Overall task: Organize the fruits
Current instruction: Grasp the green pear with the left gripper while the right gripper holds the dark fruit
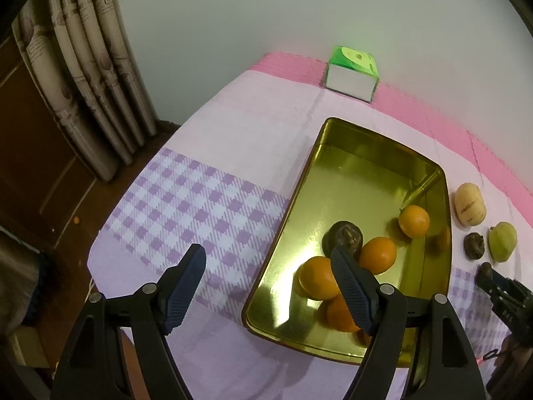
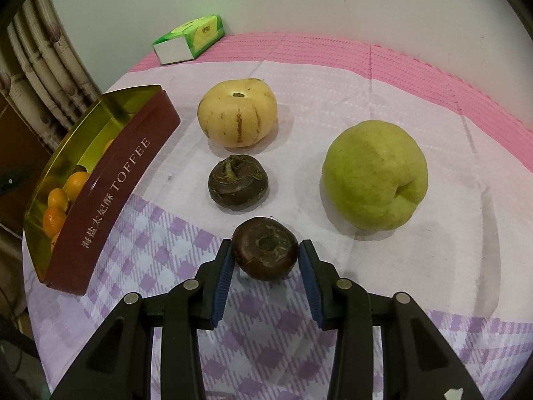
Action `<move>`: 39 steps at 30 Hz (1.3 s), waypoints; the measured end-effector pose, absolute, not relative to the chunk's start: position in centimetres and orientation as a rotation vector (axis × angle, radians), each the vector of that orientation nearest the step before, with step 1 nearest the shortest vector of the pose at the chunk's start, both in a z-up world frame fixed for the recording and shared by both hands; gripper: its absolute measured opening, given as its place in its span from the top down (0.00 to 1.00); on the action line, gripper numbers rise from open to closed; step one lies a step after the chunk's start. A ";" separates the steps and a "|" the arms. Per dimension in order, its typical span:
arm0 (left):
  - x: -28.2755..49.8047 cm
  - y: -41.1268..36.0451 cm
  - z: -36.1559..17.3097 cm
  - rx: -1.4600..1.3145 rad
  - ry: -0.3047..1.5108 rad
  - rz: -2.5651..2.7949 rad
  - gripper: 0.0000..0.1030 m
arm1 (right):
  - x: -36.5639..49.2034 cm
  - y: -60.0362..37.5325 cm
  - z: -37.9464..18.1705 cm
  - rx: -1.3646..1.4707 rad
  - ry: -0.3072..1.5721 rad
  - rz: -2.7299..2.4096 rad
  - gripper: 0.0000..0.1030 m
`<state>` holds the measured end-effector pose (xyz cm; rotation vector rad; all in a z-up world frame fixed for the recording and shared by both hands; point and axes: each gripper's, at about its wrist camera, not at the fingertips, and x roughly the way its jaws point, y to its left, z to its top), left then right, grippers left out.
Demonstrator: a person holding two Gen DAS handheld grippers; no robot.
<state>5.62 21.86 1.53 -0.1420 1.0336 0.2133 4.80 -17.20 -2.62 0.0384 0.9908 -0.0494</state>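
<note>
A gold toffee tin (image 1: 336, 180) holds several oranges (image 1: 413, 221) and one dark brown water chestnut (image 1: 343, 235). My left gripper (image 1: 268, 260) is open and empty above the tin's near left rim. My right gripper (image 2: 265, 253) has its jaws around a second dark chestnut (image 2: 265, 253) on the cloth, pads at its sides, the right pad with a slight gap. Beyond it lie a third chestnut (image 2: 238, 183), a pale striped melon (image 2: 237, 111) and a green fruit (image 2: 376, 173). The tin's red wall (image 2: 110, 196) is at the left.
A green tissue box (image 1: 353, 73) stands at the back by the wall. The table has a lilac checked cloth over a pink mat (image 2: 416, 56). A curtain (image 1: 90, 76) hangs at the left, past the table edge.
</note>
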 end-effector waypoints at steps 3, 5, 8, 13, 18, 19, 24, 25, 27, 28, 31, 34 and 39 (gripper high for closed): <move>5.6 21.7 1.4 -0.133 1.036 0.213 0.25 | 4.8 -17.3 -2.6 0.041 0.987 -0.047 0.63; 5.7 21.7 1.3 -0.129 1.039 0.214 0.25 | 4.9 -17.3 -2.7 0.046 0.984 -0.047 0.63; 5.8 21.6 1.2 -0.125 1.042 0.217 0.25 | 5.0 -17.3 -2.7 0.054 0.981 -0.043 0.62; 5.9 21.7 1.1 -0.119 1.045 0.216 0.25 | 5.2 -17.2 -2.6 0.056 0.977 -0.043 0.62; 5.8 21.6 1.0 -0.117 1.045 0.217 0.25 | 5.1 -17.0 -2.6 0.040 0.973 -0.048 0.63; 5.8 21.6 1.0 -0.117 1.045 0.217 0.25 | 5.0 -16.9 -2.6 0.036 0.972 -0.048 0.63; 5.7 21.4 0.9 -0.110 1.044 0.216 0.25 | 4.8 -16.9 -2.6 0.028 0.970 -0.049 0.63; 5.7 21.4 0.9 -0.107 1.043 0.215 0.25 | 4.7 -16.9 -2.6 0.030 0.970 -0.049 0.63; 5.6 21.4 0.8 -0.101 1.044 0.214 0.25 | 4.7 -16.8 -2.5 0.030 0.971 -0.047 0.63; 5.7 21.3 0.9 -0.098 1.044 0.213 0.25 | 4.7 -16.9 -2.5 0.031 0.972 -0.047 0.63; 5.7 20.9 0.9 -0.087 1.041 0.207 0.25 | 4.6 -17.0 -2.5 0.032 0.973 -0.049 0.64; 5.8 20.4 0.9 -0.072 1.041 0.201 0.25 | 4.2 -17.4 -2.4 0.028 0.972 -0.060 0.64; 5.8 19.3 1.3 -0.063 1.036 0.168 0.25 | 3.2 -18.6 -1.9 0.030 0.965 -0.093 0.64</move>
